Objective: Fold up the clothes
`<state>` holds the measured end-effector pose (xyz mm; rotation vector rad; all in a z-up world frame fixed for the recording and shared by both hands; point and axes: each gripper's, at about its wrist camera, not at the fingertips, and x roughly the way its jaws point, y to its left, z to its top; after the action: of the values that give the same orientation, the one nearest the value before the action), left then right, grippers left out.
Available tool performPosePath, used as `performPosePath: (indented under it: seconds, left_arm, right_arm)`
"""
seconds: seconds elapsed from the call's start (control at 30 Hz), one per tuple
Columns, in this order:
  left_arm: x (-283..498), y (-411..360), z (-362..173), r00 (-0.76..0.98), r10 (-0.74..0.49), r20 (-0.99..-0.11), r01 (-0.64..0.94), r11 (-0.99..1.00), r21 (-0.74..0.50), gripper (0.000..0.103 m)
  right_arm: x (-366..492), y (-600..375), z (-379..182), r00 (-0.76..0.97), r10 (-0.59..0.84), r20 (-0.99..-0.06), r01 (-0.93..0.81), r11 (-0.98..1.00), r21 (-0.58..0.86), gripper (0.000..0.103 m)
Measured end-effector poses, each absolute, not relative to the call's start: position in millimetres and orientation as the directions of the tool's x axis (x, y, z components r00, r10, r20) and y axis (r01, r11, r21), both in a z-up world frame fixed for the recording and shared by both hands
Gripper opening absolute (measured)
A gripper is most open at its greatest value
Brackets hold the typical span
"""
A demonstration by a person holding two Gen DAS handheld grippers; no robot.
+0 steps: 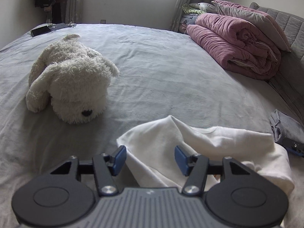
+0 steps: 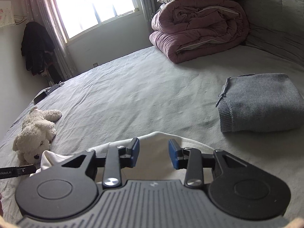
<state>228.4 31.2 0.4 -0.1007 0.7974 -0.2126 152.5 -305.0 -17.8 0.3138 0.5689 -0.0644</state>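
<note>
1. Plush dog sprawls on the grey bed, left of everything else.
2. Left gripper hangs over the white garment, jaws parted, pads clear of the cloth.
3. Right gripper sits above the same crumpled white garment, jaws parted, gripping nothing.
4. Folded grey sweater lies just beyond, right side.
5. Rolled pink duvet sits far back.

Daylight pours from the window at twelve o'clock (blown out to glare); soft shadows, fisheye bending and dark corners.
</note>
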Motion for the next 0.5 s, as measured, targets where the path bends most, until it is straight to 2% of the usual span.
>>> performPosePath:
  seconds: [0.3,0.5]
  left_arm:
    - [176.1,18.7,6.8,0.607,-0.263,-0.750,0.164,0.965,-0.206,0.062]
    - [125.8,11.8,1.9,0.556,-0.352,-0.753,0.183,0.935,-0.303,0.062]
  right_arm:
    - [113.3,-292.1,-23.3,0.779,0.109,-0.617,0.105,0.948,0.299,0.039]
    - [73.1,-287.6,-20.7,0.746,0.153,-0.648,0.112,0.931,0.348,0.040]
